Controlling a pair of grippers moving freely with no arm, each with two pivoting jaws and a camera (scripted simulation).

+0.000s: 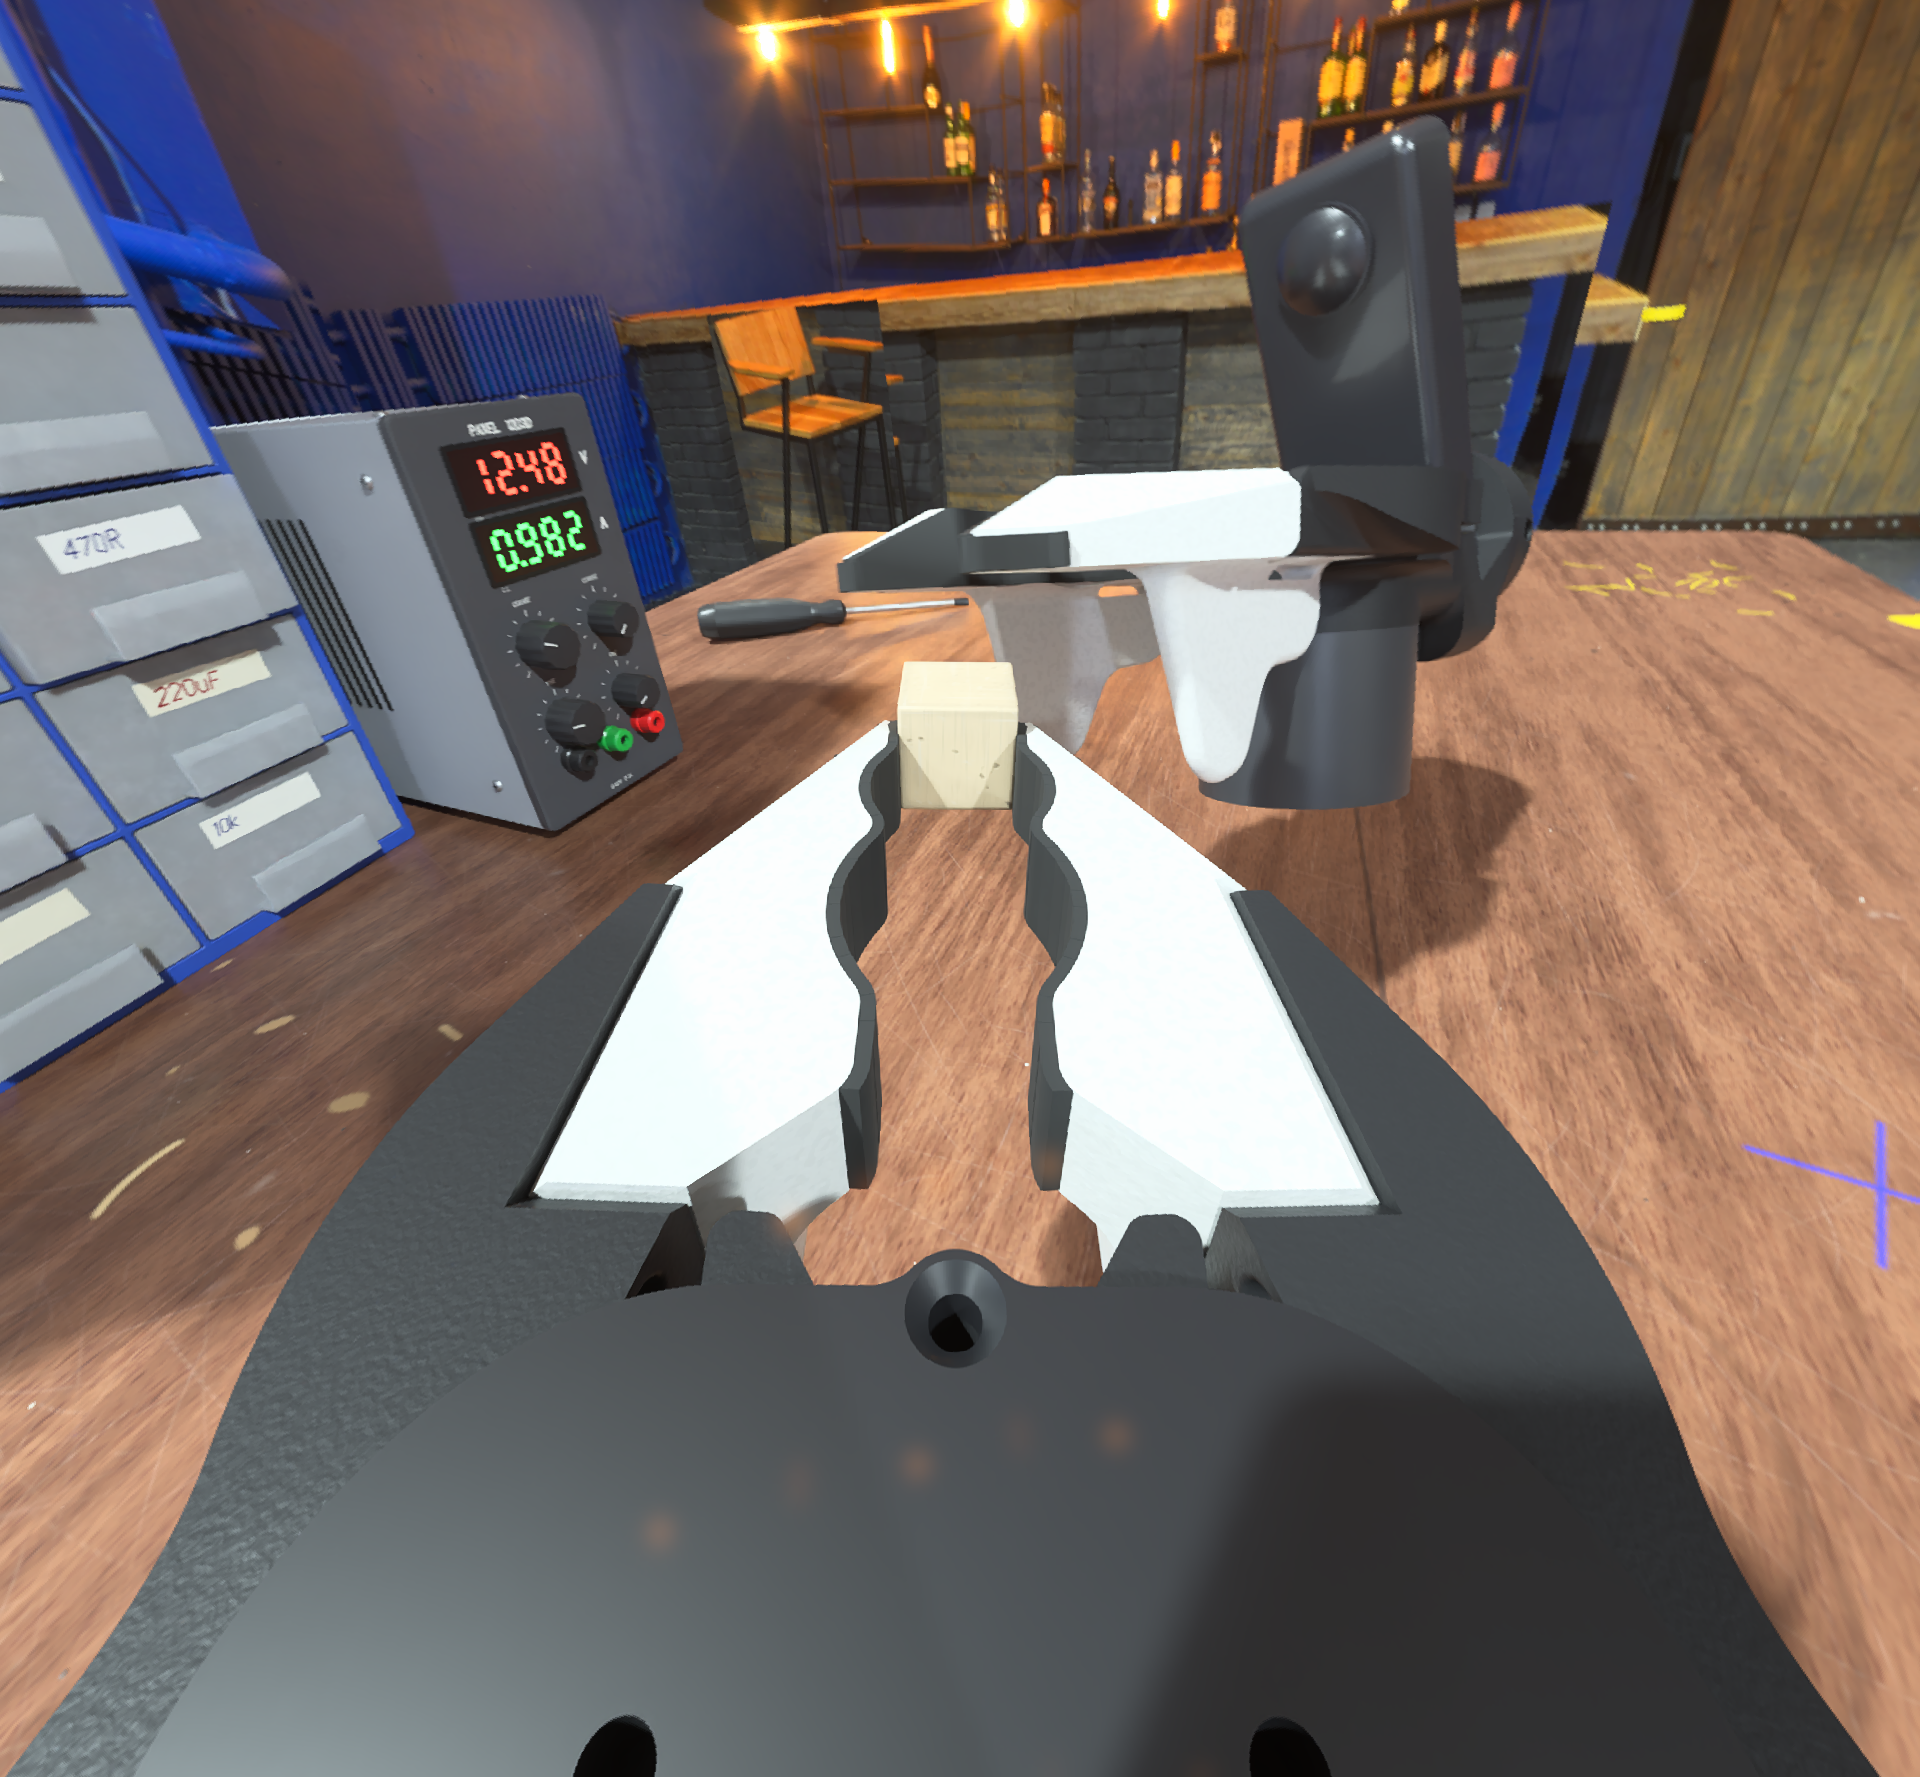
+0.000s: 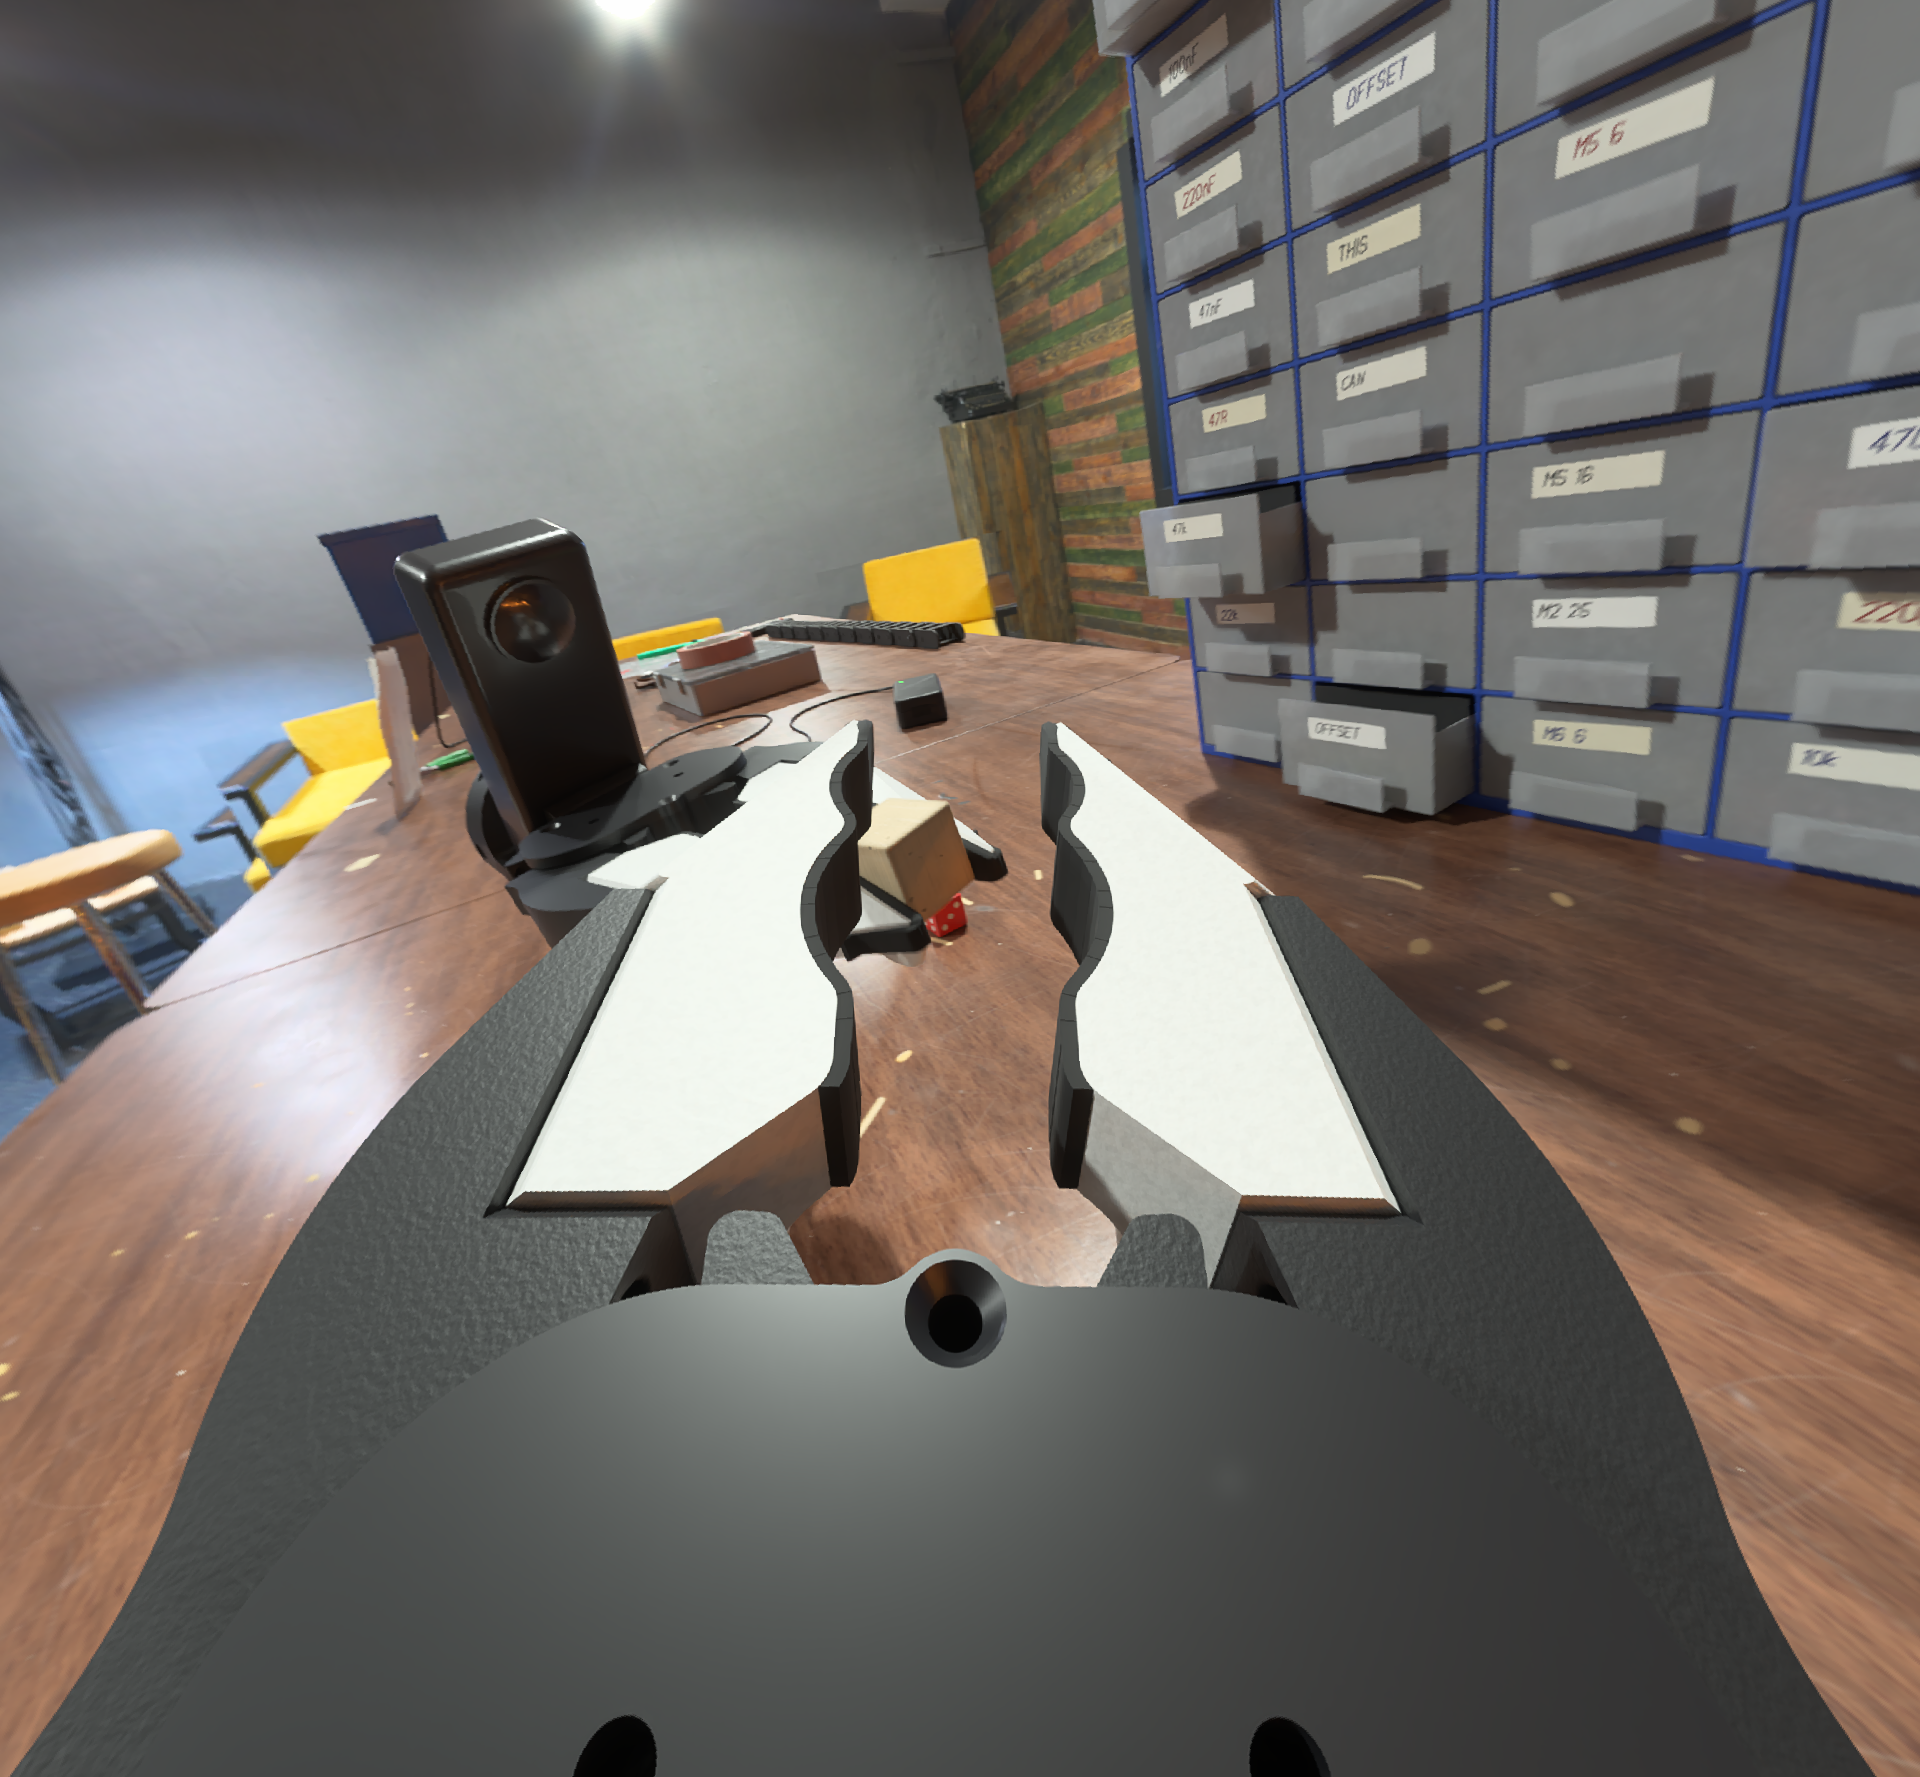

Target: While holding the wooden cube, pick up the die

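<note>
Wooden cube [image 1: 956, 735] held; red die [image 2: 945, 919] pending.
Left gripper [image 1: 956, 761] jaws clamp cube. Right gripper [image 2: 956, 771] jaws wide, empty. Die lies on tabletop [image 2: 1455, 1052] beneath cube, not yet picked up.

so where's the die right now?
Right wrist view: the red die sits on the table, just below the wooden cube clamped by the left gripper. Left view hides it.
</note>
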